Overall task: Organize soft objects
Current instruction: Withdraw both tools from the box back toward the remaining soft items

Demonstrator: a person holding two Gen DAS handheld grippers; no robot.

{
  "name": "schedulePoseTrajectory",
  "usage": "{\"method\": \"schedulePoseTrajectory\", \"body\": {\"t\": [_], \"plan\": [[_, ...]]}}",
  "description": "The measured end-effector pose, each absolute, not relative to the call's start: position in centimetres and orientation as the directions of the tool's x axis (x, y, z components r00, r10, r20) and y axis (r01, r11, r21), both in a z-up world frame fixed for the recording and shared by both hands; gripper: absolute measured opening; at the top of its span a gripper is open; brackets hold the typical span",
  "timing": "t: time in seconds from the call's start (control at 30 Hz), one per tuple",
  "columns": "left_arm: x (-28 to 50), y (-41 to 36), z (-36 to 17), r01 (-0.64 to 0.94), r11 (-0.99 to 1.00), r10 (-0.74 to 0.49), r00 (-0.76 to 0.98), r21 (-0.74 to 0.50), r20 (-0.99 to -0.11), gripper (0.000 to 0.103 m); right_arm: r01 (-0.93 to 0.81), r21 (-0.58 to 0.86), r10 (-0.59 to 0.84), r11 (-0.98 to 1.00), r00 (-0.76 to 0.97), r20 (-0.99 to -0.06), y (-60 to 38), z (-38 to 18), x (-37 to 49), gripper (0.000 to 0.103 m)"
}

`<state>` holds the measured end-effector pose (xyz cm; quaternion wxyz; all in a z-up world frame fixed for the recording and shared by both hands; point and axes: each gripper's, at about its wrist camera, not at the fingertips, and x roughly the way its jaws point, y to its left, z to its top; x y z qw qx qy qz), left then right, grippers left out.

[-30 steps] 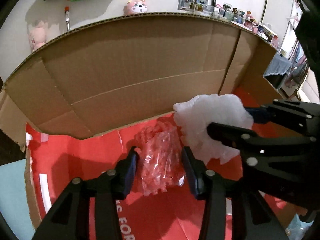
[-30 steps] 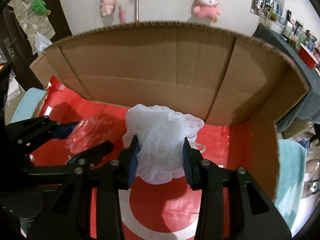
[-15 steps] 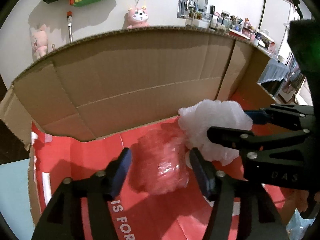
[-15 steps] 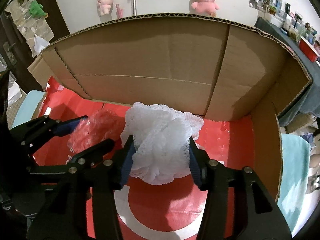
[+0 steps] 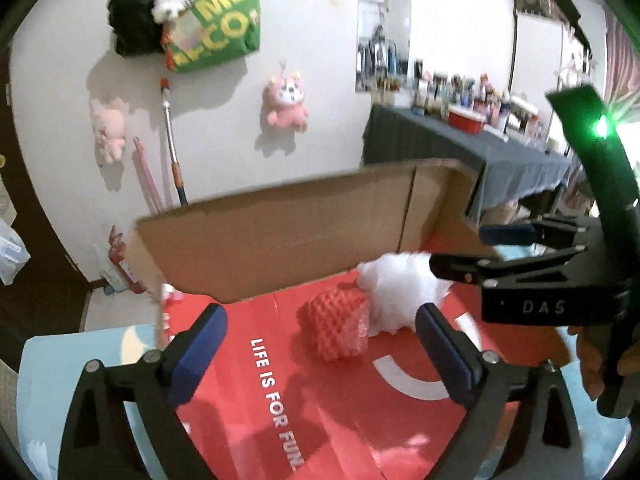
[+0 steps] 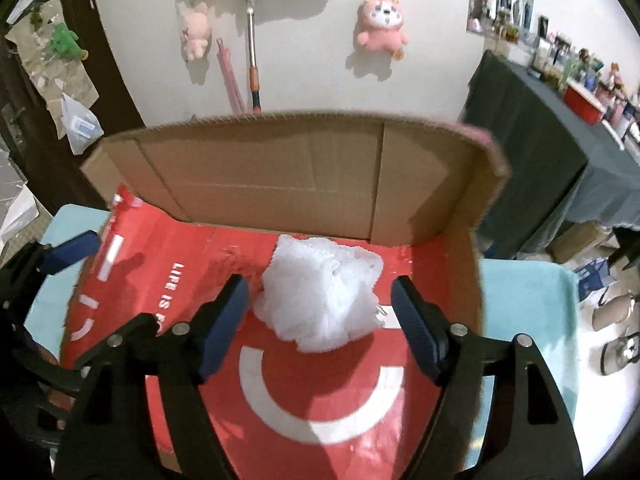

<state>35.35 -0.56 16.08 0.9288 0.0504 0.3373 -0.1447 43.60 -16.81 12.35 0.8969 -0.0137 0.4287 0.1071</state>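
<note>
White mesh puff [image 6: 320,300] and pink foam net [image 5: 340,326] already lying boxed [image 6: 280,176]; both hand-held grippers [image 5: 320,344] [image 6: 320,320] opening, gripping nothing.

A box of matt brown corrugated cardboard [image 6: 280,184], its fluted edge rough along the top, is seen at the centre of both views, with a smooth, slightly glossy red printed floor [image 6: 320,380] bearing white lettering. On that floor a white puff of fine, frothy mesh netting [image 6: 320,292] is shown beside a pink sleeve of soft foam net [image 5: 340,324] with an open, bumpy lattice, seen at the centre of the left wrist view. At the bottom of each frame, gripper arms of matt black plastic with small shiny metal screws are tipped with dull blue rubbery pads [image 6: 224,324], and fuzzy pink plush toys [image 6: 380,24] hang on a smooth white wall in the upper part.
</note>
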Motion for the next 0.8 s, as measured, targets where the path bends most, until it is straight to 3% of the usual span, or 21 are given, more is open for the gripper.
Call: {"method": "schedulePoseTrajectory", "body": {"t": [0.1,0.27,0.5,0.8], "plan": [[32.5,0.2,18.9,0.279,0.959,-0.254,0.768,-0.050,-0.587,0.103,-0.206,0.050,0.174,0.977,0.642,-0.747,-17.0,14.8,40.8,0.074],[27.3,1.1,21.9,0.272,0.956,-0.291,0.810,-0.112,-0.509,0.103,-0.213,0.035,0.180,0.976,0.714,-0.677,-17.4,19.0,35.6,0.085],[20.3,0.8,24.1,0.282,0.958,-0.280,0.866,-0.058,-0.414,0.103,-0.228,-0.017,0.181,0.974,0.812,-0.555,-17.7,23.4,27.4,0.089],[11.3,1.6,25.3,0.317,0.943,-0.332,0.906,-0.097,-0.264,0.103,-0.270,-0.087,0.219,0.959,0.900,-0.377,-17.8,25.3,15.6,0.097]]}}
